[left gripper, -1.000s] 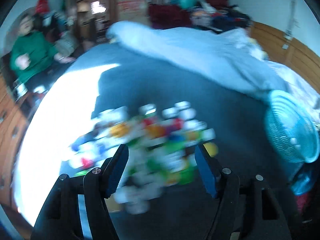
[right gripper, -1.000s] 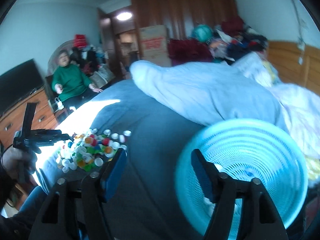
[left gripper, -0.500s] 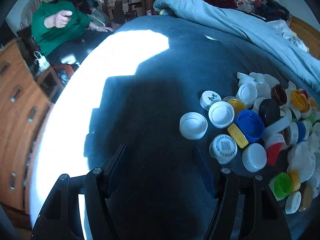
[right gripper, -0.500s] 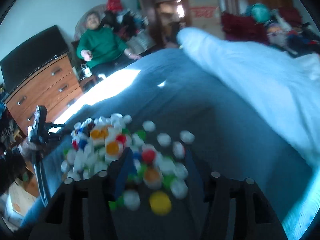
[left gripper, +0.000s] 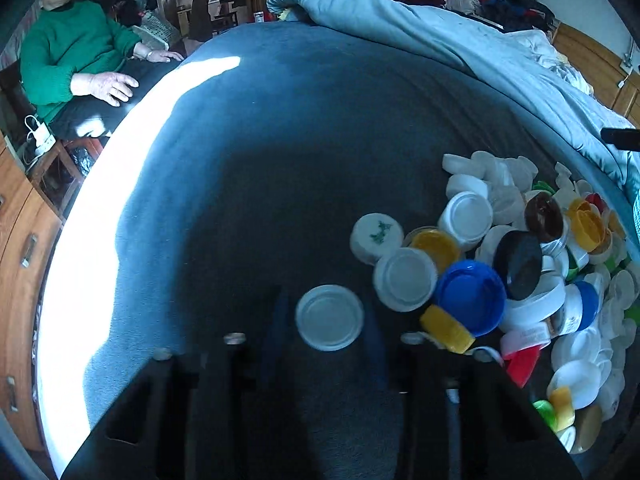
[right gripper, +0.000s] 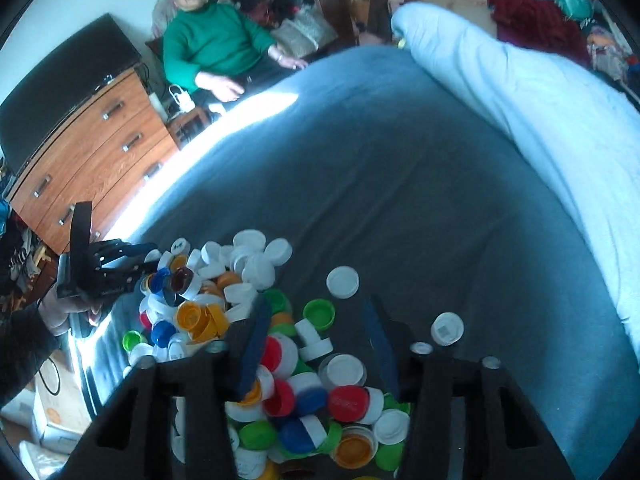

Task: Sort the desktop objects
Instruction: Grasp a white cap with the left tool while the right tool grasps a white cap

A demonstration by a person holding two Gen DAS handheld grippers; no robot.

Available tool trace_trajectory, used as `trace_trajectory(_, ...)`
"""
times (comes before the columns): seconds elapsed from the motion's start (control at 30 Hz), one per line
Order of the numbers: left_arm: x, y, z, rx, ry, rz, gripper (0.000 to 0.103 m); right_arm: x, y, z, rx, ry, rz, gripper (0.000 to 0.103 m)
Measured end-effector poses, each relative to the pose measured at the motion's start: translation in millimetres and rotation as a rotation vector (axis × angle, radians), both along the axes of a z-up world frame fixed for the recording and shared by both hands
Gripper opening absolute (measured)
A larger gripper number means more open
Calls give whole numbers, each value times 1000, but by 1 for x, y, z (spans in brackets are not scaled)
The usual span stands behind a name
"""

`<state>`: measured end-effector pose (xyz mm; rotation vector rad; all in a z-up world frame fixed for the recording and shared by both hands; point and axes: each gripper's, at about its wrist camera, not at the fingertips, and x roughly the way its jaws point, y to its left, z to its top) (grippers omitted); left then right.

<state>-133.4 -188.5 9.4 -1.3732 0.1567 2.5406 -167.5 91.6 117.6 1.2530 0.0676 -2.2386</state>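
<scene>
Basket gone; white cap (left gripper: 329,317) (hollow up), unscuffed.

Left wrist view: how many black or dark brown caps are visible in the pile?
2. A black cap lies right of the blue cap; a dark brown cap lies just beyond it. Others may be hidden in the pile.

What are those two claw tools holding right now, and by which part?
Nothing is firmly held yet. The left gripper is closing around a lone white bottle cap, at its rim. The right gripper is closing over the cap pile, gripping none.
</scene>
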Motion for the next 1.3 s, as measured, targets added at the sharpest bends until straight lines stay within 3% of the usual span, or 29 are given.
trace_trajectory(0.23, 7, -9, 18, 51, -20, 119, 26, -32, -7, -28, 31, -112, -14, 41)
trace_trajectory(0.4, 8, -21, 36, 85, -26, 216, 26, -62, -38, -58, 92, -122, 12, 41)
trace_trajectory(0.6, -1, -16, 42, 114, -56, 222, 26, -89, -68, -105, 253, -158, 49, 41)
trace_trajectory(0.73, -9, -6, 43, 136, -90, 227, 26, -93, -66, -103, 248, -175, 51, 34)
trace_trajectory(0.83, -14, 6, 58, 154, -92, 230, 26, -96, -58, -82, 199, -189, 30, 34)
trace_trajectory(1.03, -17, 39, 99, 177, -57, 196, 26, -88, -41, 10, 96, -143, 24, 34)
trace_trajectory(1.3, -7, 85, 168, 189, -11, 117, 26, -38, -22, 136, 24, -79, 36, 34)
